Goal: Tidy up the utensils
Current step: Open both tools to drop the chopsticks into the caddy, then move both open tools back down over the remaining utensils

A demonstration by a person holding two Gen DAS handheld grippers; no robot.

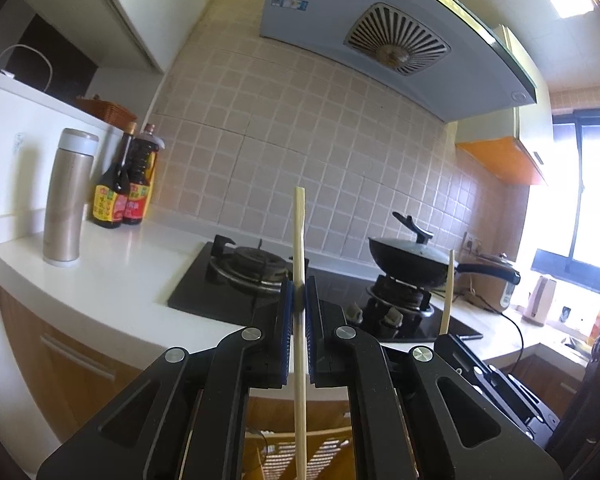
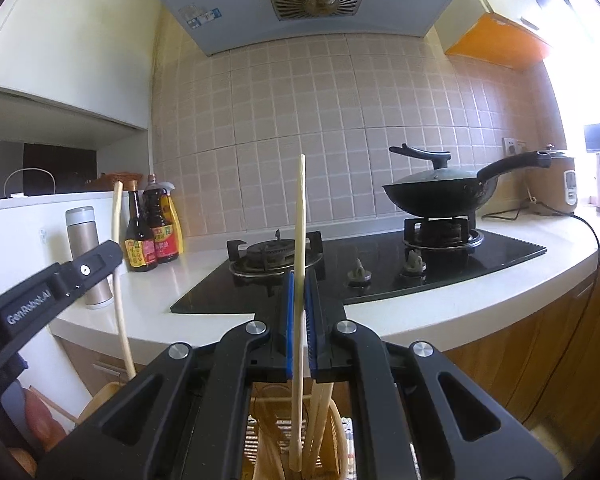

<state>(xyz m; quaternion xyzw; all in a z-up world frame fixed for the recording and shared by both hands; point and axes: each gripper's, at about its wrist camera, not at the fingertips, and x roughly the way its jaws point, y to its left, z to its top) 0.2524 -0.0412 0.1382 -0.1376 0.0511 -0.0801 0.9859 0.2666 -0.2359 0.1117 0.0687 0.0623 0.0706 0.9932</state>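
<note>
The left black two-finger gripper point(image 1: 299, 300) is clamped on a pale wooden chopstick point(image 1: 299, 248), held upright between its blue pads. The right black two-finger gripper point(image 2: 299, 300) likewise pinches a second pale wooden chopstick point(image 2: 299, 216), whose lower end hangs inside a woven wicker utensil holder point(image 2: 340, 440) already containing other wooden sticks. Beyond both lies a white countertop point(image 2: 160, 292) with a black glass gas hob point(image 2: 380, 276). A lidded black wok point(image 2: 436, 196) sits on the right burner. Farther left stand a champagne-coloured metal flask point(image 1: 68, 196) and two dark sauce bottles point(image 1: 122, 184) against the beige tiled wall point(image 1: 300, 140).
</note>
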